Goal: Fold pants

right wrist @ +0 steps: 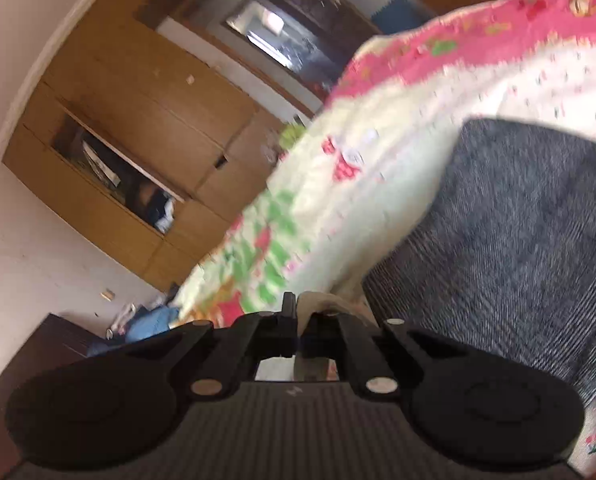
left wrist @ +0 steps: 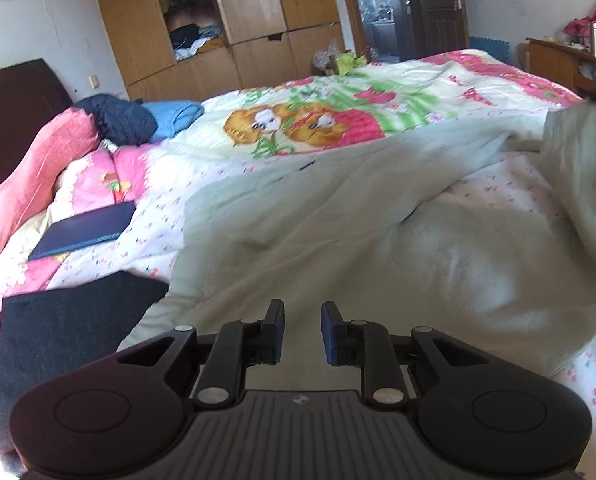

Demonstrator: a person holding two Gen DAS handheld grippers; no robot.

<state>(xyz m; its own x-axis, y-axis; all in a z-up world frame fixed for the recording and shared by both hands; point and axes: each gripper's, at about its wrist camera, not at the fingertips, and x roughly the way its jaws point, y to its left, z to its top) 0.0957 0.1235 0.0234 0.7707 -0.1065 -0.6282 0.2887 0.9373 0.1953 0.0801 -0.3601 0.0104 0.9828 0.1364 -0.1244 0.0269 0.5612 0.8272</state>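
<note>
Pale grey-green pants (left wrist: pixel 337 220) lie spread over the flowered quilt (left wrist: pixel 317 120), one part raised at the right edge of the left wrist view. My left gripper (left wrist: pixel 302 316) hovers over the near part of the pants, jaws a little apart with nothing between the pads. In the tilted, blurred right wrist view, my right gripper (right wrist: pixel 298 312) is shut, and a fold of the pale pants cloth (right wrist: pixel 317 302) bulges out at its fingertips.
A folded dark grey garment (left wrist: pixel 70 320) lies on the bed at the near left and also fills the right of the right wrist view (right wrist: pixel 517 240). A dark blue book (left wrist: pixel 86 228), a pink pillow (left wrist: pixel 30 172) and a navy jacket (left wrist: pixel 122 116) lie further left. A wooden wardrobe (left wrist: pixel 258 20) stands behind.
</note>
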